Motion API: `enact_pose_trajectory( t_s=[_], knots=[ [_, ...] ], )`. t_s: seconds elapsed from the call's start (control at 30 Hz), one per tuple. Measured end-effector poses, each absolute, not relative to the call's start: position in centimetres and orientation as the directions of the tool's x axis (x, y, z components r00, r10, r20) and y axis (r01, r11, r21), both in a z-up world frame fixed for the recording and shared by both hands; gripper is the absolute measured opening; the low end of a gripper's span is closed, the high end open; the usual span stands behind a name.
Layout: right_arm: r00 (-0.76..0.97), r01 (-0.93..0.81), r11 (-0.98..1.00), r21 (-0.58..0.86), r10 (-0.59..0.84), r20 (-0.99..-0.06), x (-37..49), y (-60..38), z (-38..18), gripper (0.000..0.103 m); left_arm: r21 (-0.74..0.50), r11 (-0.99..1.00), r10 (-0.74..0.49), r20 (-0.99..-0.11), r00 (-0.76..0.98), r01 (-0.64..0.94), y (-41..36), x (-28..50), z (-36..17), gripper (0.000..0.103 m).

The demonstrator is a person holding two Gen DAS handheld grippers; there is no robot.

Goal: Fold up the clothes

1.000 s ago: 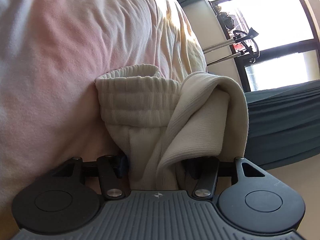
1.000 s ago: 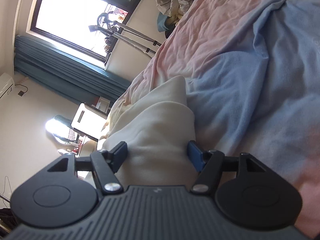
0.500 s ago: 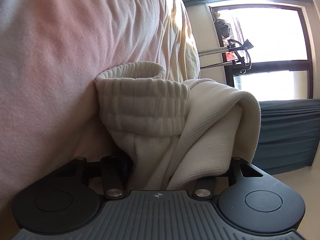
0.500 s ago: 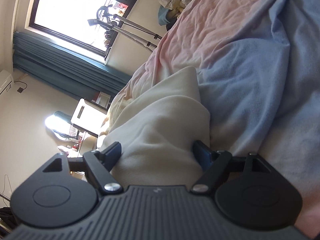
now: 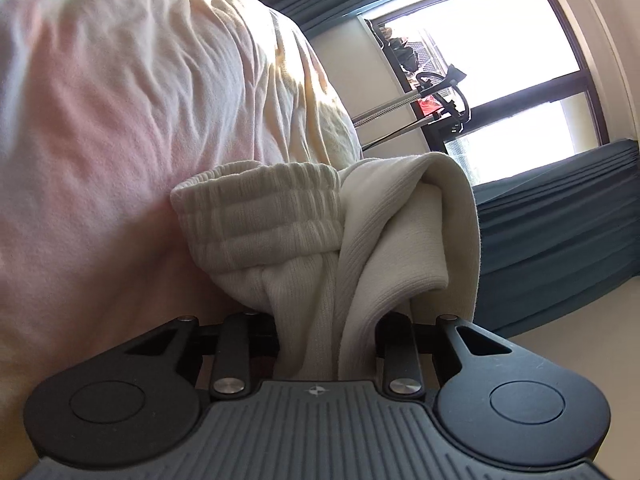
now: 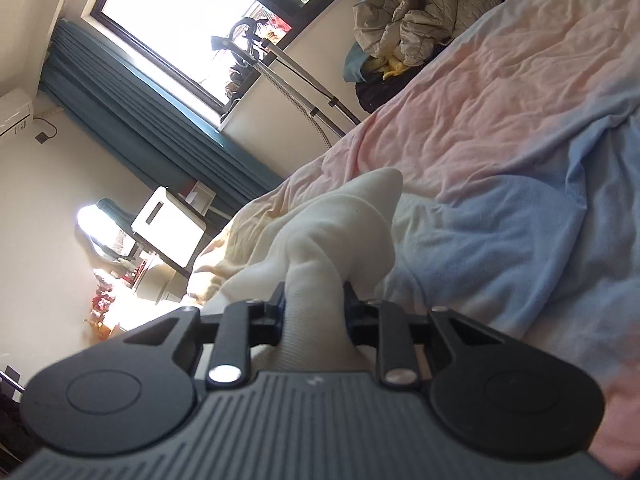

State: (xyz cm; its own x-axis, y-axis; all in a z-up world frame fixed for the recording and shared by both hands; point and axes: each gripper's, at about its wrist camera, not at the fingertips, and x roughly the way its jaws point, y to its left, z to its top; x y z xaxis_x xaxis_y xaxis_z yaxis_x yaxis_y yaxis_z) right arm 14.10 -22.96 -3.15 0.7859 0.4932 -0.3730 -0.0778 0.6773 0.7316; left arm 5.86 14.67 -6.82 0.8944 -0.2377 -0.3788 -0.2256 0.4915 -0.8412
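Observation:
A cream knit garment with a ribbed waistband hangs bunched between the fingers of my left gripper, which is shut on it just above the pink and cream bedsheet. In the right wrist view another part of the same cream garment is pinched in my right gripper, whose jaws stand close together on the cloth. The garment trails down onto the pink and blue bedsheet. The fingertips of both grippers are hidden by the cloth.
A pile of crumpled clothes lies at the far end of the bed. A window with teal curtains, a metal clothes rack and a white desk stand beside the bed.
My right gripper has closed on the cream garment; its jaws were wide apart around it before. The left gripper has kept its hold and tilted a little.

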Motion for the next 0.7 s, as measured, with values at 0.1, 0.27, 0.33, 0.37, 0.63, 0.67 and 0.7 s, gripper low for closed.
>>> enact_pose_trajectory(
  t_s=[0.1,0.27,0.33,0.37,0.63,0.67,0.7],
  knots=[
    [0.812,-0.144,0.704,0.696,0.486,-0.323,13.1,-23.2,-0.2,0.024,-0.834,0.521,-0.229,-0.343,0.911,-0.183,12.9,5.4,-4.5,0.032],
    [0.877,-0.168,0.692,0.702,0.431,-0.215,11.4,-26.7,3.9,0.024,-0.848,0.519,-0.272,-0.279,0.921,-0.104,8.4,6.5,-1.0,0.032],
    [0.905,-0.178,0.678,0.713,0.397,-0.151,10.5,-29.2,5.4,0.024,-0.856,0.514,-0.309,-0.249,0.918,-0.059,5.9,7.6,0.2,0.032],
    [0.918,-0.186,0.671,0.718,0.379,-0.117,10.0,-30.5,5.9,0.024,-0.859,0.511,-0.327,-0.233,0.916,-0.036,4.7,8.1,0.8,0.032],
    [0.988,-0.139,0.695,0.706,0.144,0.052,5.9,-41.7,8.8,0.024,-0.876,0.464,-0.507,-0.141,0.850,0.132,-8.6,13.7,1.9,0.033],
    [0.992,-0.123,0.705,0.699,0.102,0.072,5.1,-43.1,9.0,0.024,-0.878,0.456,-0.530,-0.135,0.837,0.147,-10.3,14.3,1.7,0.033],
    [0.994,-0.107,0.714,0.691,0.061,0.091,4.3,-44.5,9.2,0.024,-0.883,0.441,-0.557,-0.129,0.820,0.161,-12.4,15.0,1.3,0.033]
  ],
)
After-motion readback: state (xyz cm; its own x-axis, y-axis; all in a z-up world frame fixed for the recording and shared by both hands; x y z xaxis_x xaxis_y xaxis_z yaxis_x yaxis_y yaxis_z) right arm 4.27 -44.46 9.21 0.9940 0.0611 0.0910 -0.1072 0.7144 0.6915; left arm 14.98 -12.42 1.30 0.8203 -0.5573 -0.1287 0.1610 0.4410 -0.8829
